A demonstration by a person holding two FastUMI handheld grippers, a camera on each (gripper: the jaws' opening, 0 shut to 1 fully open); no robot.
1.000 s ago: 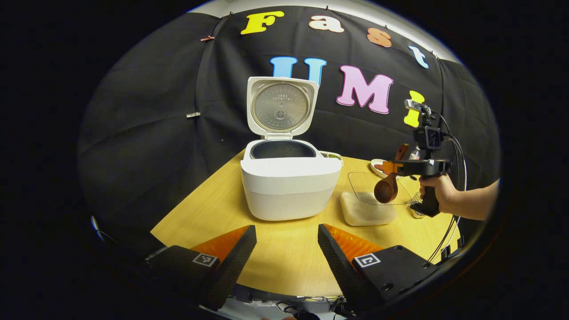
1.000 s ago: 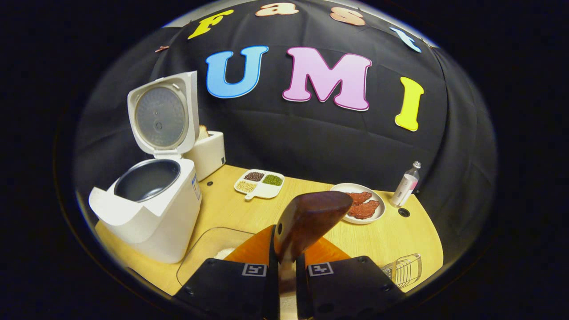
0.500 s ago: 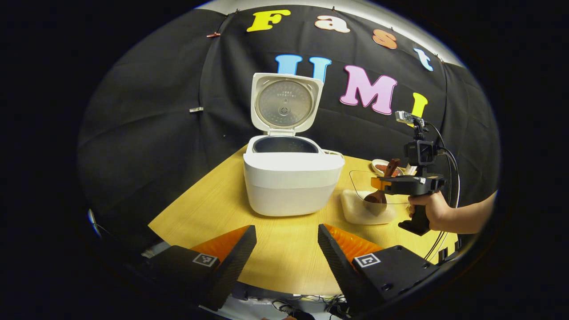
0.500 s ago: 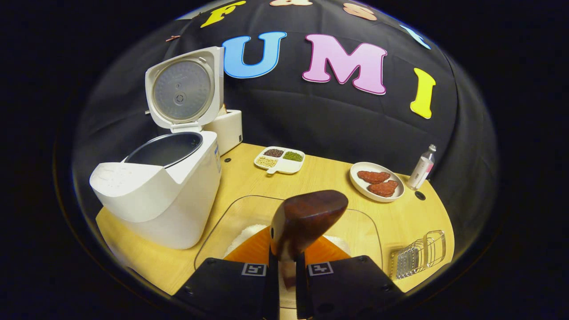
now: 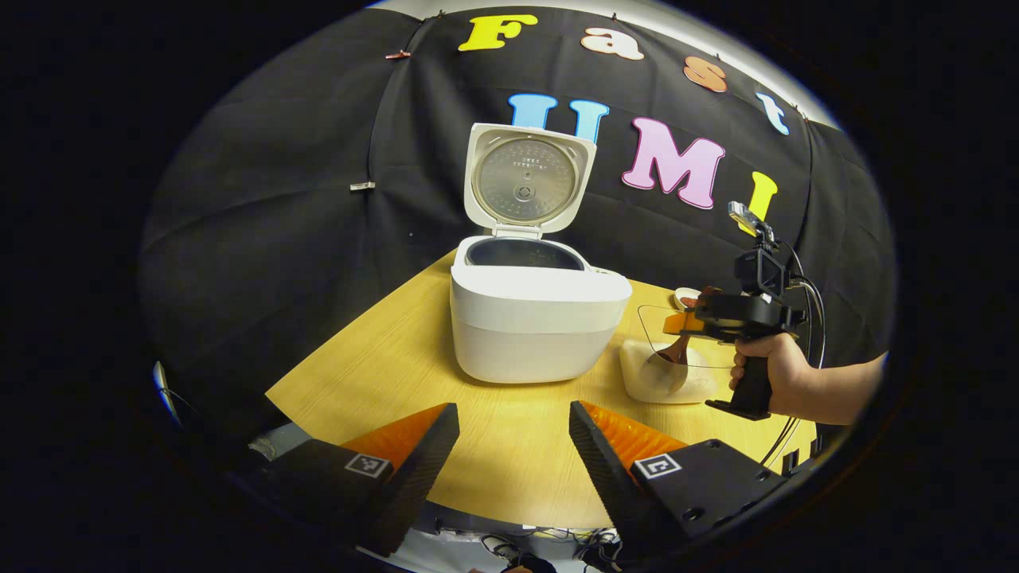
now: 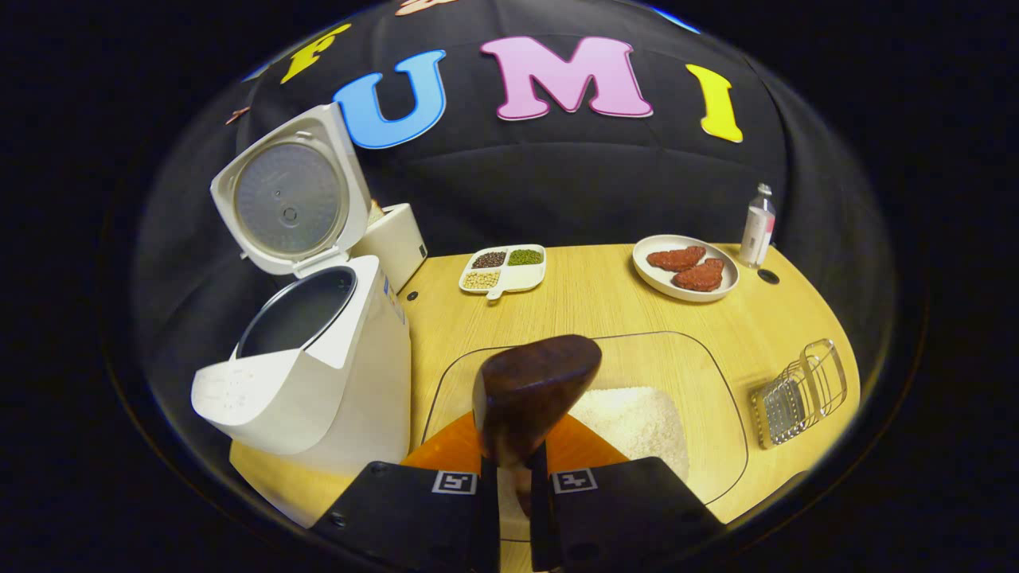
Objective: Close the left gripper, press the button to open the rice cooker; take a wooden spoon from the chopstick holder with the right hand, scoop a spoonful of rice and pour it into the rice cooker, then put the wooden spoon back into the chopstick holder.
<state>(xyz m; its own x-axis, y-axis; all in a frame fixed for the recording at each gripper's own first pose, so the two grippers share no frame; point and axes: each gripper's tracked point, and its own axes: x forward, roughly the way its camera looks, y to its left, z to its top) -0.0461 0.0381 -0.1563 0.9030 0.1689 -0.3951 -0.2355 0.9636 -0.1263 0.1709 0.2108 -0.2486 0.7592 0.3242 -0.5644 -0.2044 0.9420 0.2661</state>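
Observation:
The white rice cooker (image 5: 533, 318) (image 6: 318, 382) stands on the wooden table with its lid (image 5: 527, 181) (image 6: 286, 195) up and its dark inner pot showing. My right gripper (image 6: 513, 485) (image 5: 677, 324) is shut on the handle of a dark wooden spoon (image 6: 533, 394) (image 5: 677, 350), whose bowl dips into a clear container of white rice (image 6: 637, 422) (image 5: 665, 374) right of the cooker. A hand (image 5: 768, 370) holds that gripper. My left gripper (image 5: 513, 434) hovers open and empty near the table's front edge, short of the cooker.
A wire chopstick holder (image 6: 796, 390) lies at the table's right edge. Behind are a divided dish of beans (image 6: 503, 269), a plate with two red pieces (image 6: 686, 267), a small bottle (image 6: 756, 227) and a white box (image 6: 394, 243) behind the cooker.
The right gripper has come down with the spoon, from above the rice container to its bowl inside it. The left gripper stays open and has drifted slightly.

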